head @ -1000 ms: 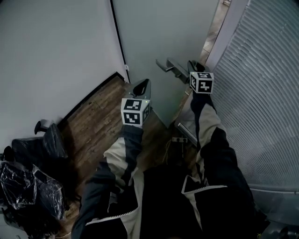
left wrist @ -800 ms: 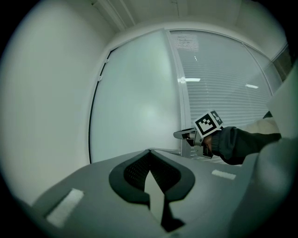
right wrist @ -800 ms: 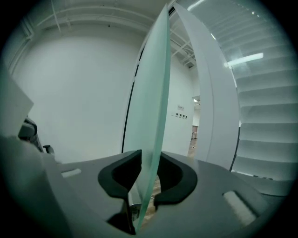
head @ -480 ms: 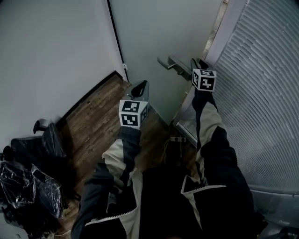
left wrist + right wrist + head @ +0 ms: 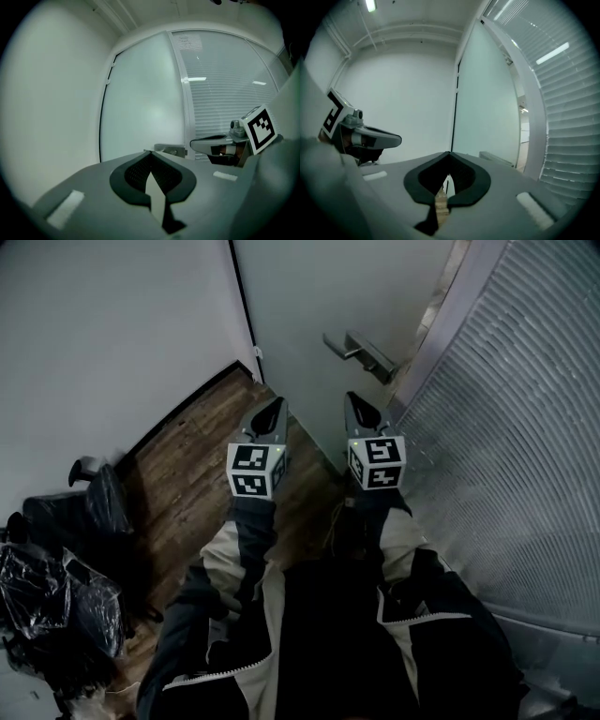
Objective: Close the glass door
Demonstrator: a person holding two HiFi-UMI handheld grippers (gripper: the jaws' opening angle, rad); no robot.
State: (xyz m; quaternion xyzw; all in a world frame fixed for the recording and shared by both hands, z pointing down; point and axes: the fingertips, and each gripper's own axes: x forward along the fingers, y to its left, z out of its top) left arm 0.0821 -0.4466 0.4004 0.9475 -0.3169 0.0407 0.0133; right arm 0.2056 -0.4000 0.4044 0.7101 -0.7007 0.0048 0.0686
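Glass door (image 5: pixel 309 324) stands ahead, ajar, with a sliver of gap beside its handle (image 5: pixel 361 349). Left claw (image 5: pixel 274 407) and right claw (image 5: pixel 353 401) are both clenched, empty, clear of the handle. A final push looks needed.

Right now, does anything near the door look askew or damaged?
Nothing damaged. The glass door stands slightly ajar: a gap shows between its handle edge and the frame. Also, black bags lie heaped on the floor.

Ahead of right claw (image 5: pixel 360 414): door handle (image 5: pixel 362 351) on glass door (image 5: pixel 300 315), standing apart from the claw.
Right of it: slatted wall (image 5: pixel 525 427), near.
Left of left claw (image 5: pixel 267 418): open floor (image 5: pixel 187 474) up to white wall (image 5: pixel 112 343).
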